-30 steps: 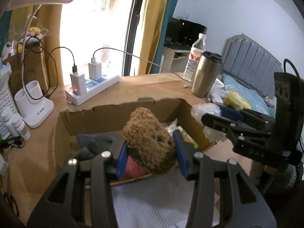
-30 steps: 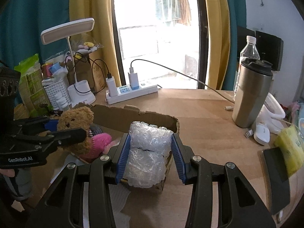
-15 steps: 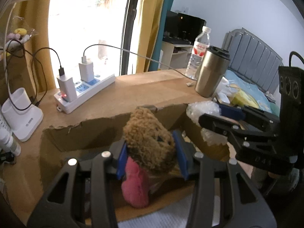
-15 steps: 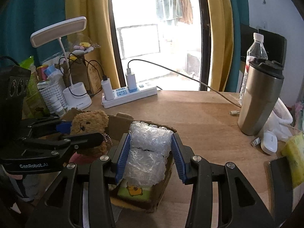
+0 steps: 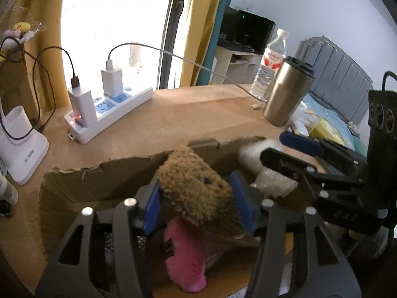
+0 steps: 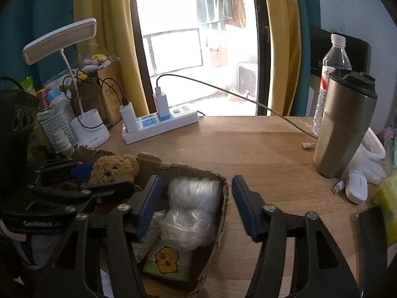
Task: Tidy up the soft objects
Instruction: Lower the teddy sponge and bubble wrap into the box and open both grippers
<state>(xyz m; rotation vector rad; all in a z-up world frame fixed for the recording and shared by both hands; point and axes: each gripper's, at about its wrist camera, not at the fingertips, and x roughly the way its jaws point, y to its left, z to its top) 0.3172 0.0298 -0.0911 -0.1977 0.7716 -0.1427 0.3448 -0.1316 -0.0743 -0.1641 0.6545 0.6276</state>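
While the left wrist view looks down onto the brown teddy bear (image 5: 196, 186) from behind, its head between the blue pads of the left gripper (image 5: 198, 202), only the right wrist view shows the bear's face (image 6: 113, 167). That gripper's jaws have just been opening; its pads sit at the fur, but whether they press I cannot tell. The bear hangs over the cardboard box (image 5: 99, 173), its pink part (image 5: 184, 253) drooping inside. The right gripper (image 6: 196, 204) has likewise just spread its jaws, and the bubble-wrap bundle (image 6: 192, 211) lies loose in the box's right end, clear of both pads. A yellow cartoon pack (image 6: 166, 260) beneath the bundle shows in the right view alone.
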